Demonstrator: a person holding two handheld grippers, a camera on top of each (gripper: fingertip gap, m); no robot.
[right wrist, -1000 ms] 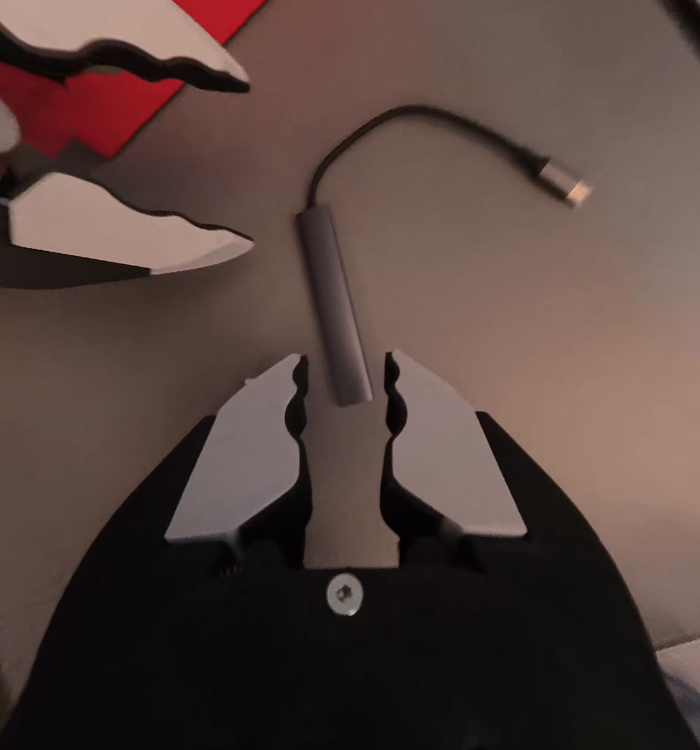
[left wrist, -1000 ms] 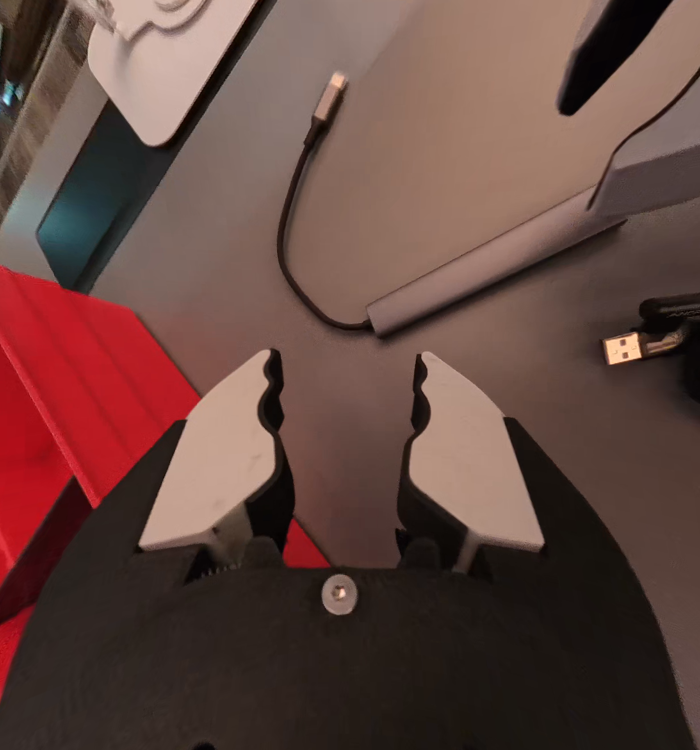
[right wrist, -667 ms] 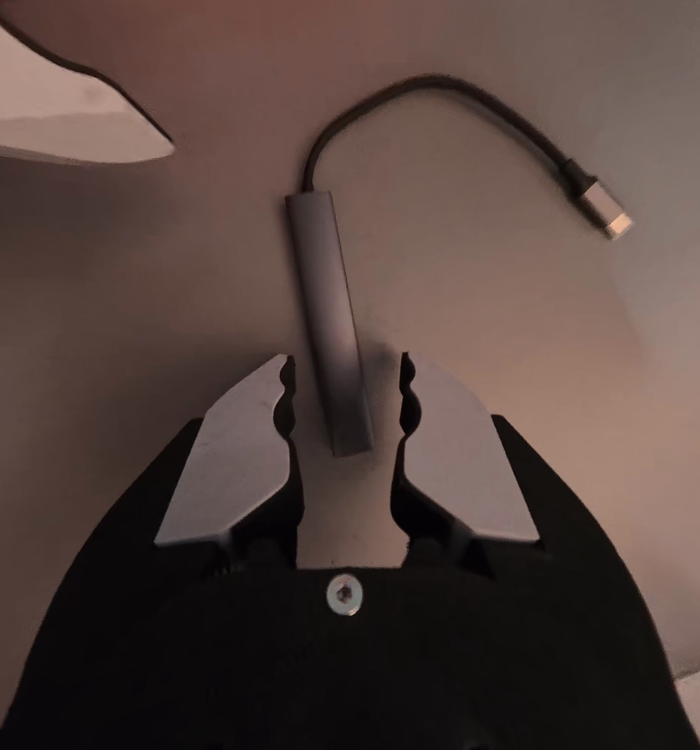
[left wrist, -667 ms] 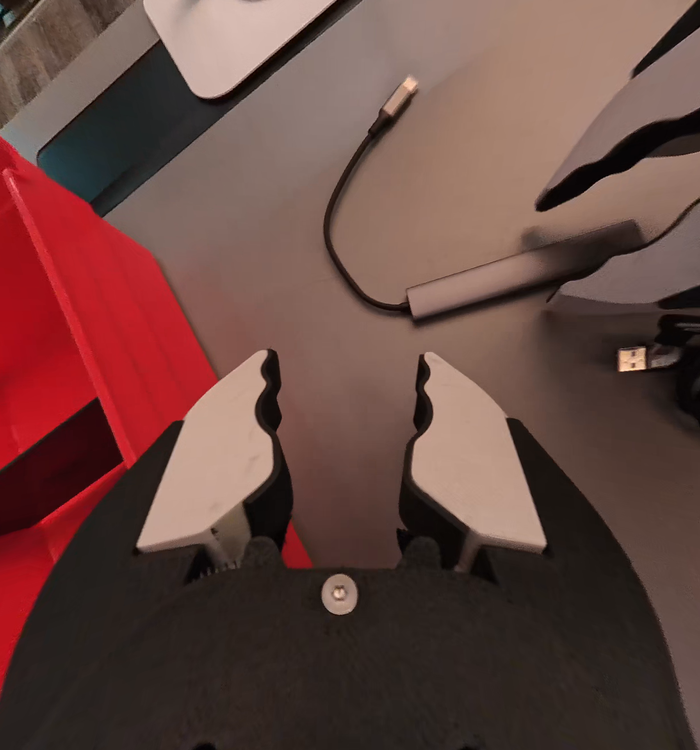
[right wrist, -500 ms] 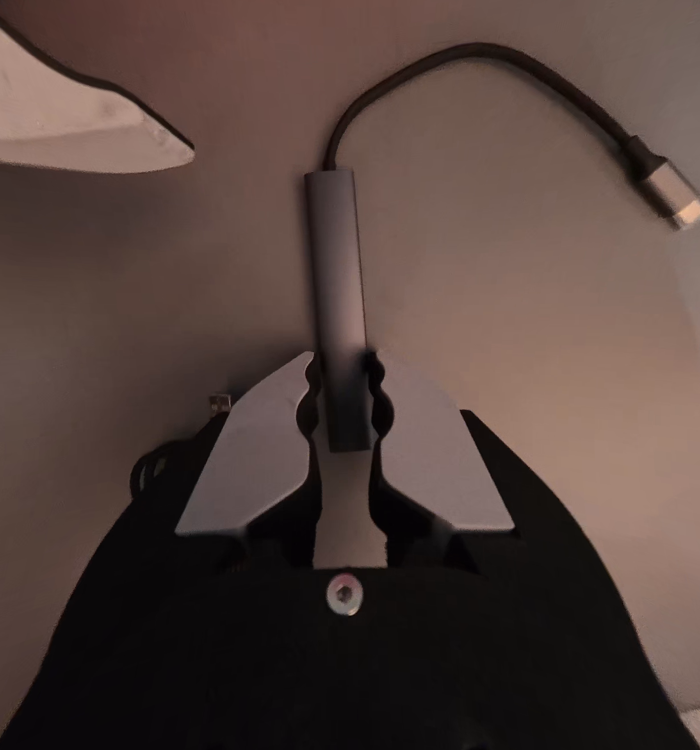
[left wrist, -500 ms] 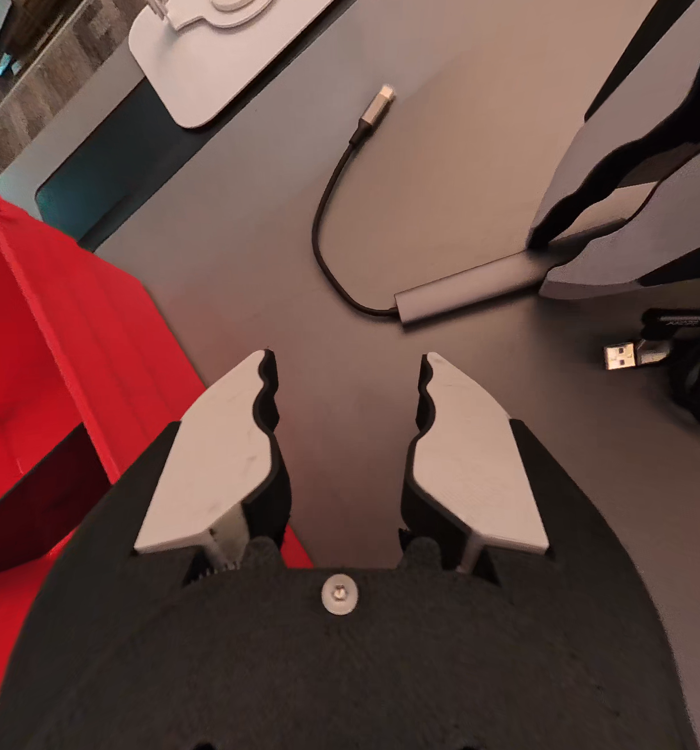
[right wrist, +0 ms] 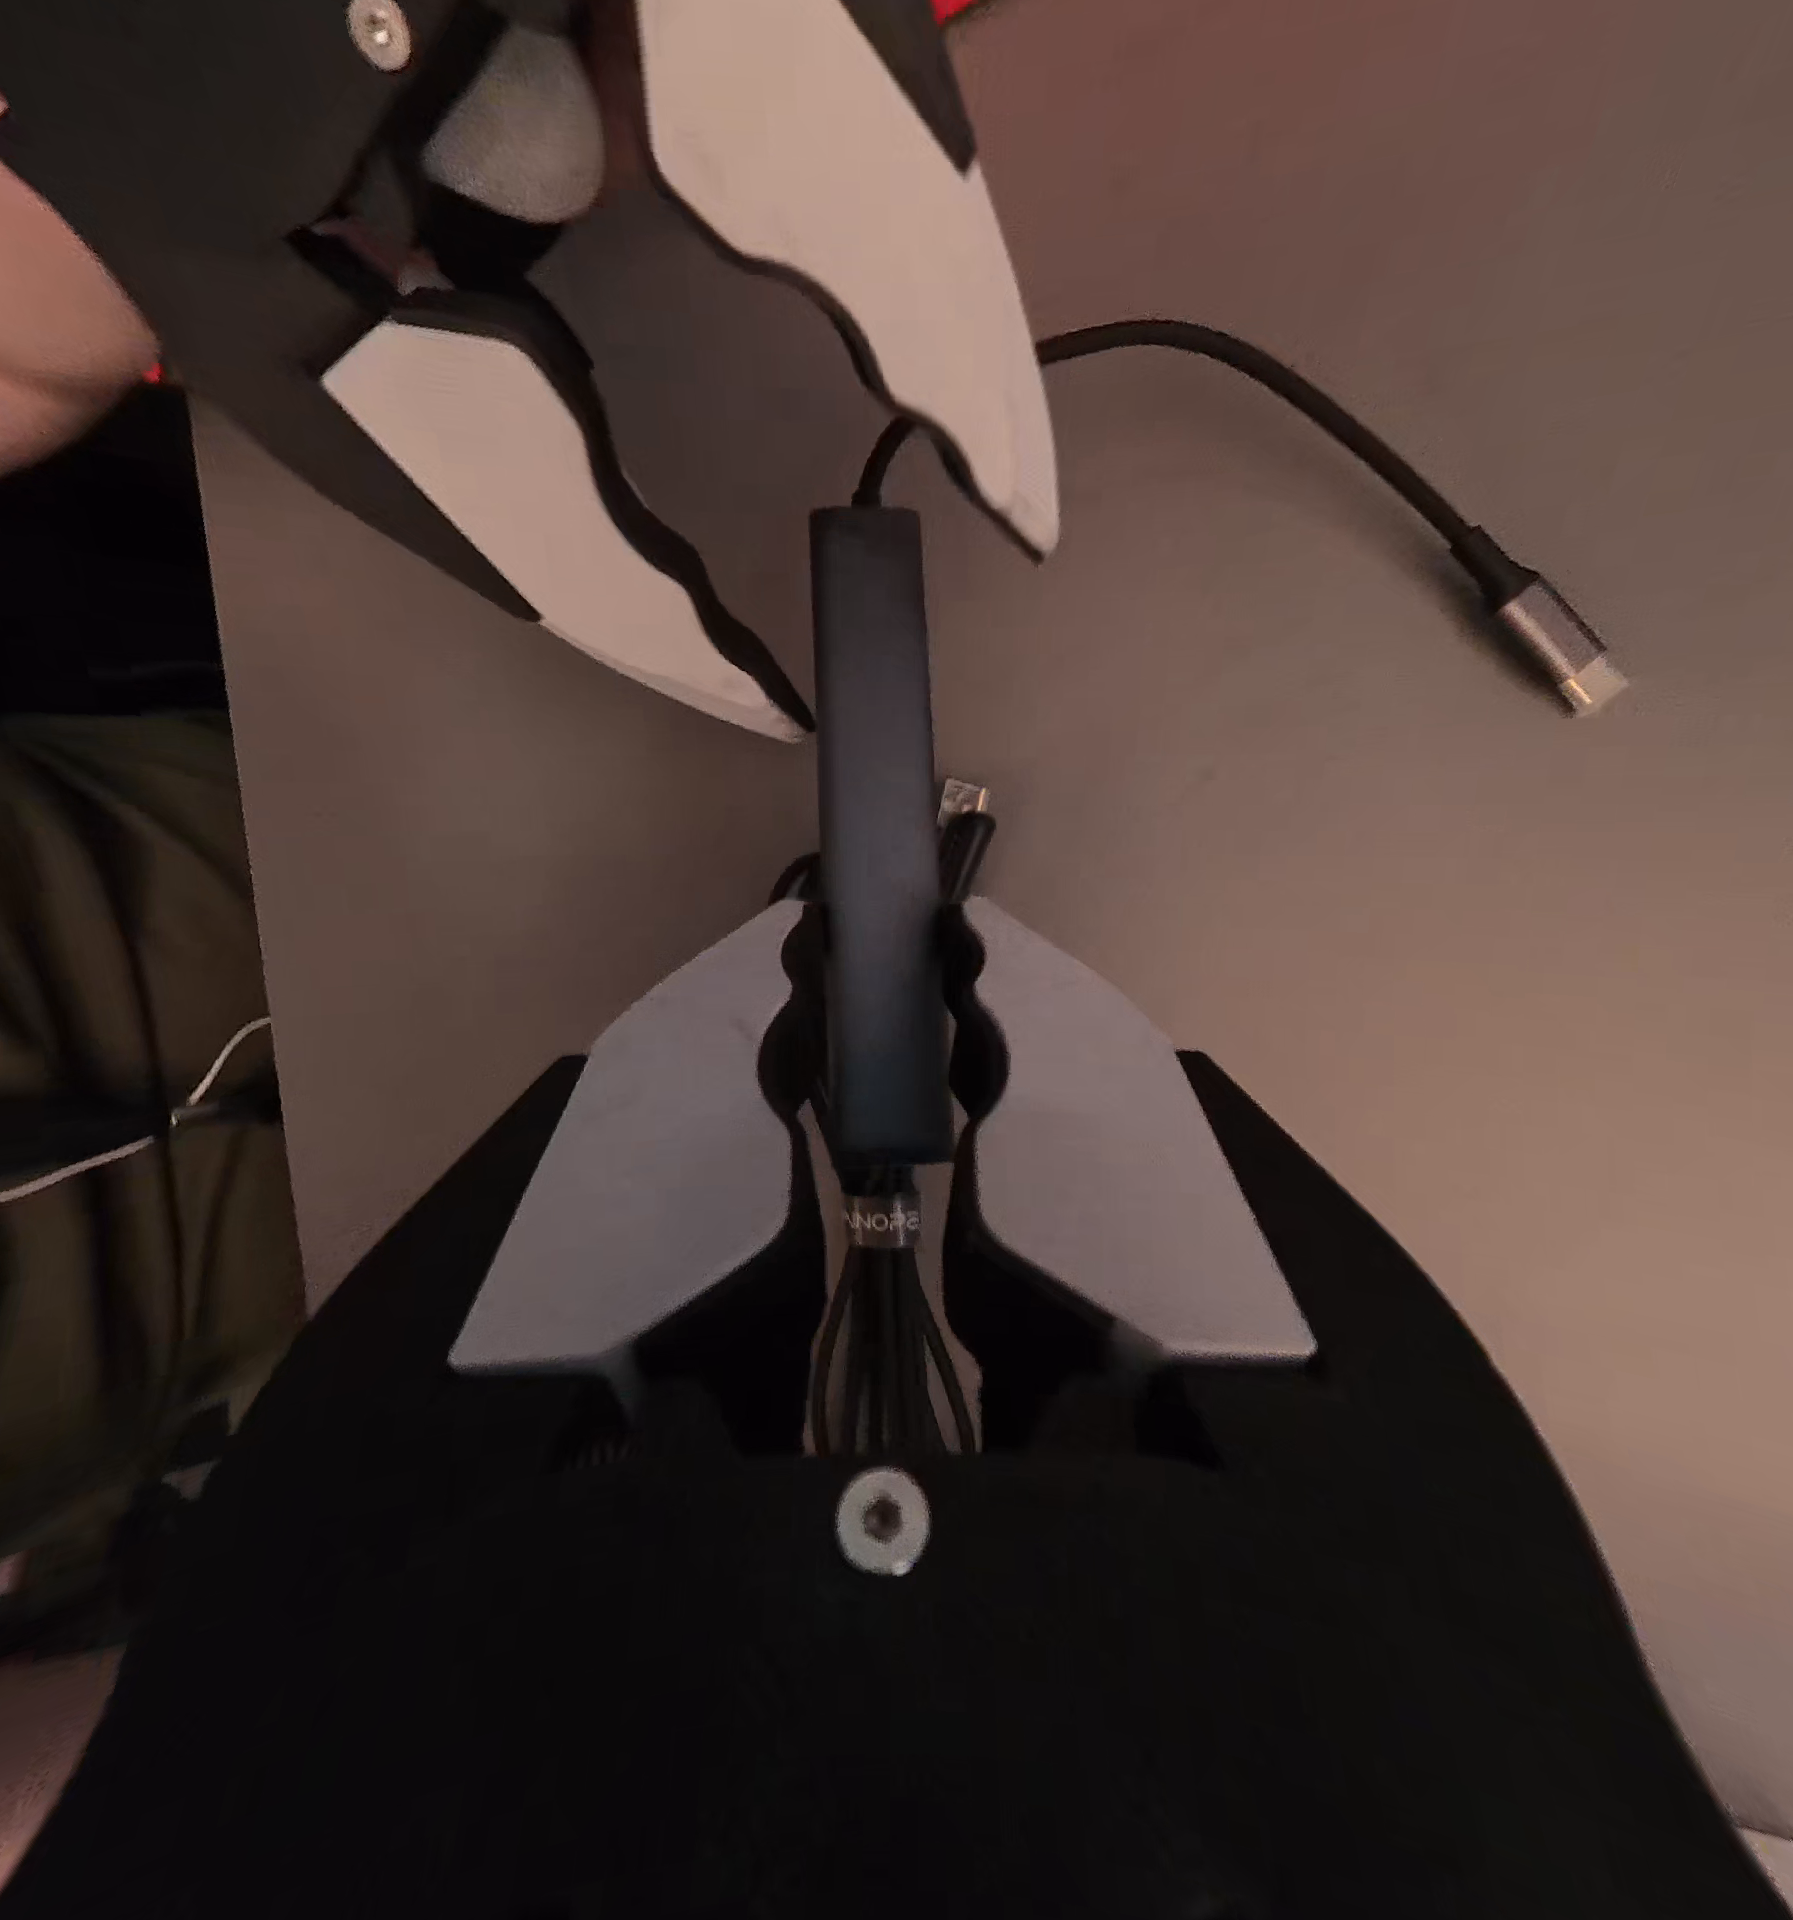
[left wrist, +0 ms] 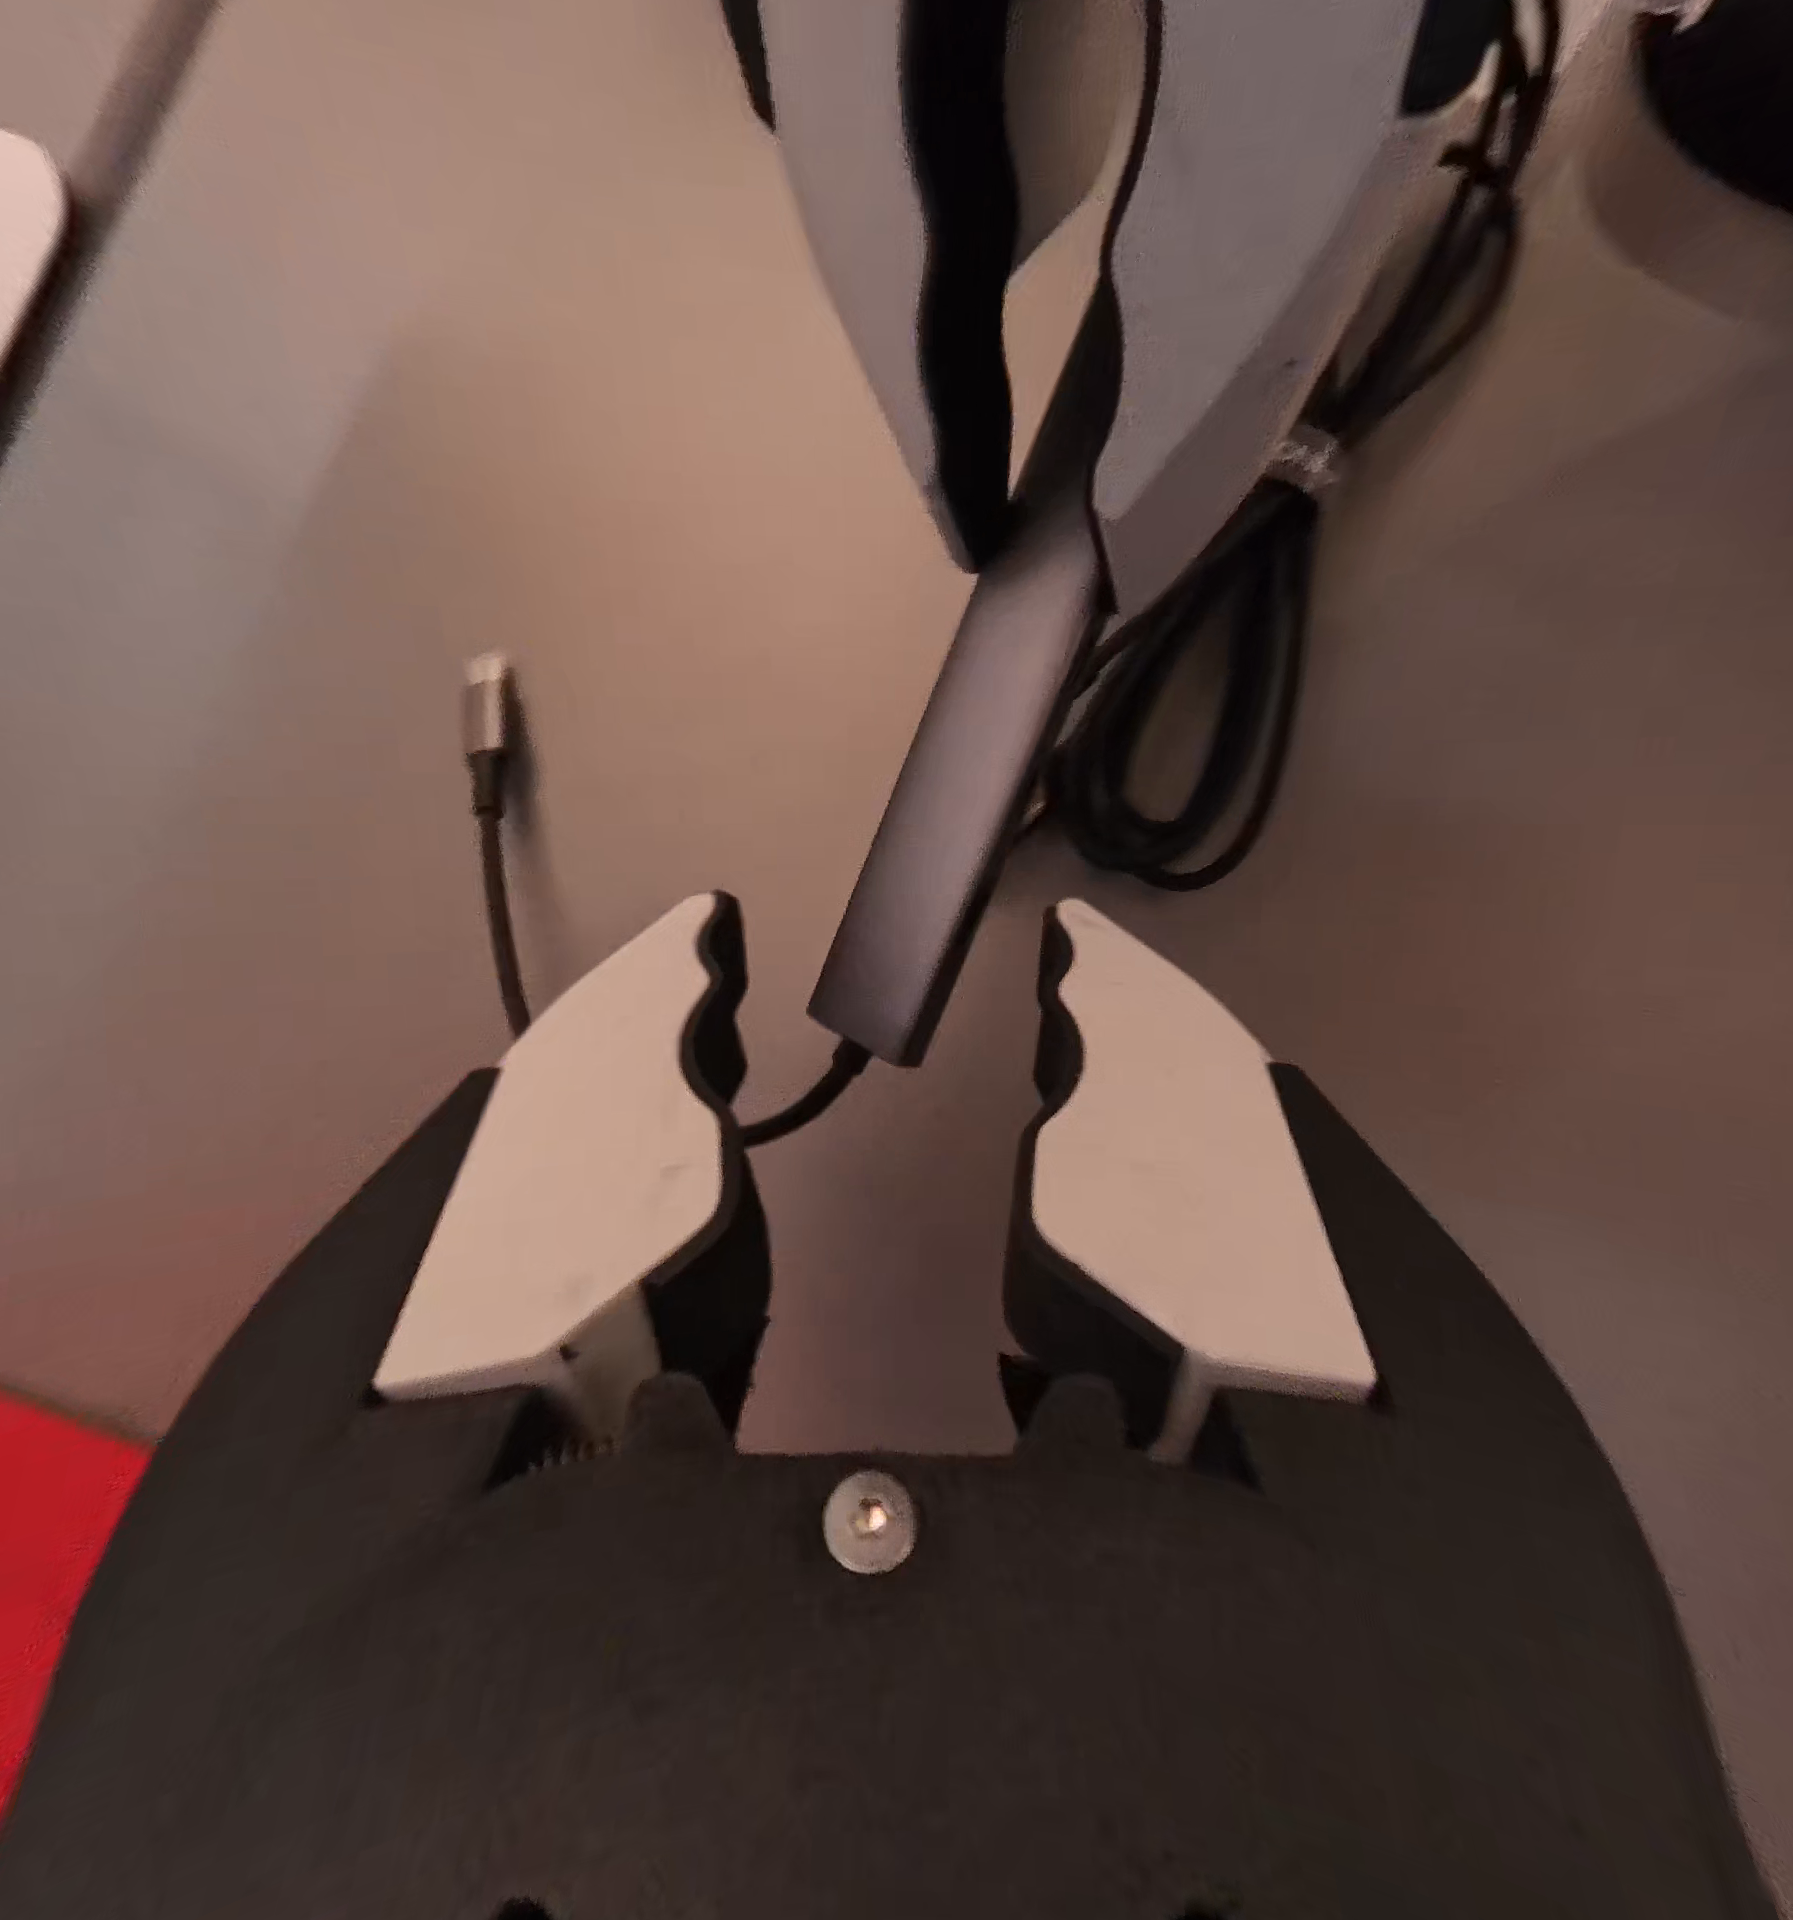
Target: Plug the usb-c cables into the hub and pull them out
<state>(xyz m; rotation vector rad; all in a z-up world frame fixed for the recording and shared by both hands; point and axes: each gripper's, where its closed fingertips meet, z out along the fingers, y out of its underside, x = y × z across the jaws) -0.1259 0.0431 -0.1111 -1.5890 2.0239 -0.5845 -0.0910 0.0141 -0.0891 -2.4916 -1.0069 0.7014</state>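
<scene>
My right gripper [right wrist: 876, 914] clamps the light, rigid hub [right wrist: 871, 727]; left gripper [left wrist: 887, 914], spread wide, nears its twelve-o'clock cable end.

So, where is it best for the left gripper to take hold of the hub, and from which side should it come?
Probably the free end of the hub, where its short cable exits. The right gripper already clamps the other end, so only this half is bare. The left gripper is open and faces that end; it could come straight along the bar and close across its narrow width.
</scene>
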